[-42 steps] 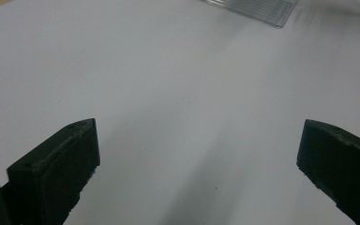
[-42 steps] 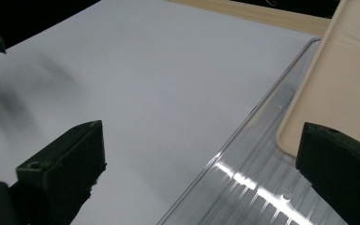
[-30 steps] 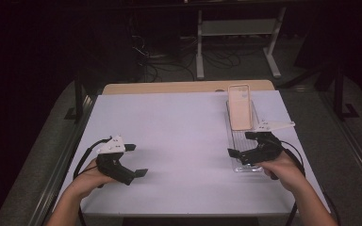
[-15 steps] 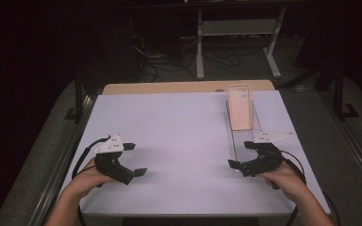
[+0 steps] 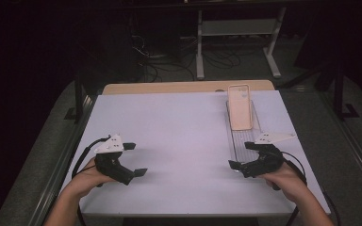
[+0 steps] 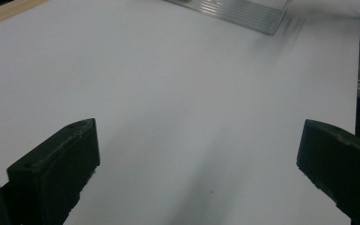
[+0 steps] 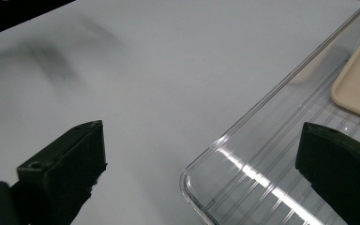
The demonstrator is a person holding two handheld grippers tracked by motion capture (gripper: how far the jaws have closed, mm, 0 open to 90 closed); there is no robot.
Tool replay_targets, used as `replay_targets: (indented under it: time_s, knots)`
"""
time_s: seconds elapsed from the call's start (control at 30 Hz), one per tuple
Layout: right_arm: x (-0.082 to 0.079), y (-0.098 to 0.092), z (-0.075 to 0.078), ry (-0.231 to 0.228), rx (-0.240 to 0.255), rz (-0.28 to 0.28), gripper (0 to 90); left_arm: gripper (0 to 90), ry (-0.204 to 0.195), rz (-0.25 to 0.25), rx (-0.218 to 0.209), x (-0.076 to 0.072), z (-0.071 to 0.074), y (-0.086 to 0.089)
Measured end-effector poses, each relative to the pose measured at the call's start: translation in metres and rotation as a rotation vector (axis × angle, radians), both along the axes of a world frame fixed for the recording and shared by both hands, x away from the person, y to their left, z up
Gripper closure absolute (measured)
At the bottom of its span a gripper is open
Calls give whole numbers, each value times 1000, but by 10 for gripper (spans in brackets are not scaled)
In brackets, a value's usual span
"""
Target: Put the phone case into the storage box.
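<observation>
Right gripper (image 5: 246,154) jaws spread wide, nothing btwn them, hovering over the near corner of the clear tray (image 5: 241,141) at lower right of the high view; in the right gripper view that rounded corner (image 7: 201,187) sits btwn the jaws. Beige case (image 5: 239,107) lies in the tray's far end, upper right. Left gripper (image 5: 134,160) jaws also wide apart, empty, lower left over the white table (image 5: 179,127), well apart from the tray.

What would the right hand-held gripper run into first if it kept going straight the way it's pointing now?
Probably the clear tray: the right hand-held gripper is open, and the tray's near corner lies right between and ahead of its jaws. The beige phone case sits farther back in the tray. Height above the tray is unclear.
</observation>
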State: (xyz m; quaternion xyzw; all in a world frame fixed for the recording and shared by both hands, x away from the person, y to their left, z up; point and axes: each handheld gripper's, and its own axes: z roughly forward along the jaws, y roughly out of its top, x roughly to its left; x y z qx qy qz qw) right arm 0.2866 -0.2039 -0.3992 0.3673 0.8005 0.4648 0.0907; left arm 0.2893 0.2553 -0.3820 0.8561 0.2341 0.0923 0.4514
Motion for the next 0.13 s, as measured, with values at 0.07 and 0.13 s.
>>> replay_targets:
  time_s: [0.07,0.13]
  knots:
    - [0,0,0,0,-2,0,14,0,1,-1,2,0,0,0]
    - [0,0,0,1,-1,0,14,0,1,-3,9,0,0,0]
